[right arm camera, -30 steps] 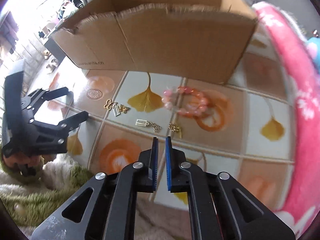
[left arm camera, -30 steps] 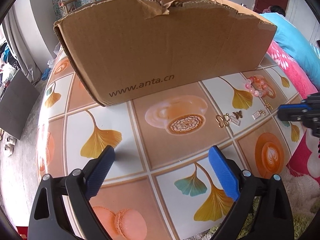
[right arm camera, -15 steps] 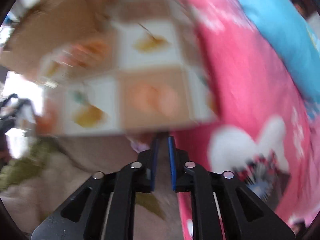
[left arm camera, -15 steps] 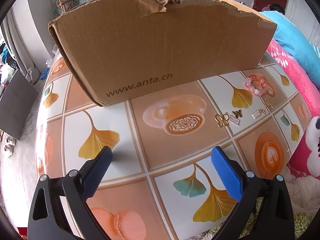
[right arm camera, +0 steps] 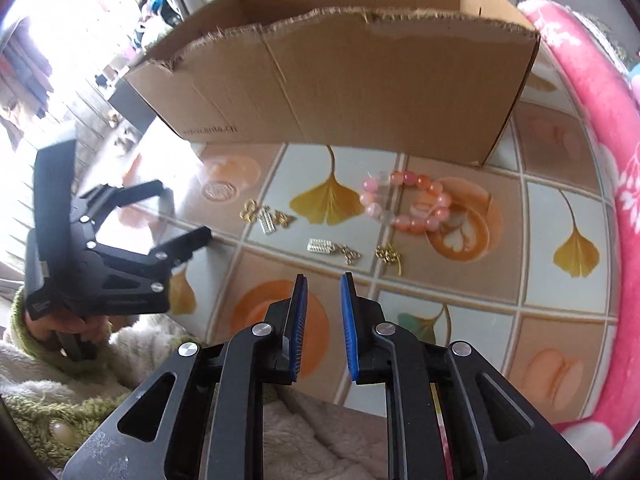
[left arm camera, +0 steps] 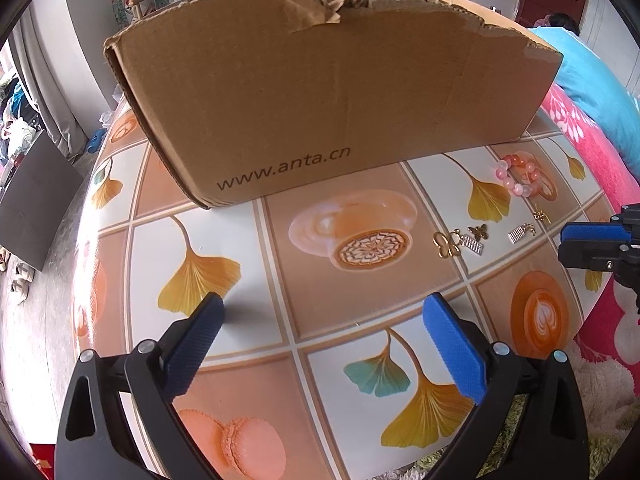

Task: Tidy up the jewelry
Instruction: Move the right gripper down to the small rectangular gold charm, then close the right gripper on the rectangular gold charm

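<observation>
A pink and orange bead bracelet (right arm camera: pixel 406 204) (left arm camera: pixel 520 174) lies on the patterned table in front of an open cardboard box (right arm camera: pixel 348 80) (left arm camera: pixel 328 108). Small gold and silver charms lie in a row: a gold clover with a silver bar charm (right arm camera: pixel 262 216) (left arm camera: pixel 460 240), a silver bar charm on a chain (right arm camera: pixel 332 249) (left arm camera: pixel 520 234), and a gold piece (right arm camera: pixel 388 255) (left arm camera: pixel 540 215). My right gripper (right arm camera: pixel 324 292) is slightly open and empty, just short of the charms. My left gripper (left arm camera: pixel 322 316) (right arm camera: pixel 186 216) is wide open and empty, left of the jewelry.
The table (left arm camera: pixel 360 288) carries a ginkgo and coffee print. A pink blanket (right arm camera: pixel 600 128) borders its right side and fluffy fabric (right arm camera: pixel 304 432) its near edge. The box's torn front wall stands close behind the bracelet.
My right gripper swung away toward the pink blanket, then came back over the table, nearer the charms, and its jaws have parted a little. My left gripper has barely moved.
</observation>
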Tool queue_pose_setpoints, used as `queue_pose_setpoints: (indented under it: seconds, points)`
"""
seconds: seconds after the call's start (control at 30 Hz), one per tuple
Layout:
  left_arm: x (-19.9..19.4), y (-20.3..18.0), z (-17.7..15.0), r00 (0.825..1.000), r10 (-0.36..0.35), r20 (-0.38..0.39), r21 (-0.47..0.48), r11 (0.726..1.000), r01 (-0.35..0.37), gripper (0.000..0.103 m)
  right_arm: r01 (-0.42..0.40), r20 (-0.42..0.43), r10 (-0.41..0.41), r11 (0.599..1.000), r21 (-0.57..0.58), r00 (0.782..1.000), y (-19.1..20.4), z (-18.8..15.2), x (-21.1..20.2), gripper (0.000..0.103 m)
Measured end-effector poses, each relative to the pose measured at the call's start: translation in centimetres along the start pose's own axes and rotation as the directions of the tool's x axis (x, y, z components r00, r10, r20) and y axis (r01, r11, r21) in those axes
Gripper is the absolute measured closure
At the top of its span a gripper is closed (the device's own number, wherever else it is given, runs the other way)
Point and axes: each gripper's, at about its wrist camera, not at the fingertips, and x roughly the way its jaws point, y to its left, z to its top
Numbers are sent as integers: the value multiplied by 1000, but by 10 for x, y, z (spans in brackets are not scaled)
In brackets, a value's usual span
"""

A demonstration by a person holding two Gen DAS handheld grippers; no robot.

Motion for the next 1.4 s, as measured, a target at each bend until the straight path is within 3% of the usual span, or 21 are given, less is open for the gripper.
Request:
queue_pose_setpoints:
  seconds: [0.03,0.47,0.8,1.03,1.23,1.4]
  points:
    - [0,0,0,1000,0,0,0,1000,0,5,6,-1,-6,1000,-6,1000,0,13,-7,81]
    - [0,0,0,1000,-1,9,4,1000,1,4,-4,38,7,996,-86,999,17,40,25,79]
    - [0,1,0,1000,-6,9,13,1000,6,4,-100,-59,97,994,-41,994,12,33,33,79]
    - [0,1,0,1000,-8,13,17,1000,8,4,-31,-52,25,994,-108,998,22,27,32,79]
    - [0,1,0,1000,-7,17,16,1000,7,4,94,-31,-103,969,-228,994,35,19,30,98]
    - [-5,-1,-1,999,11,42,23,1000,-12,6,82,-13,-85,986,-147,996,25,21,29,100]
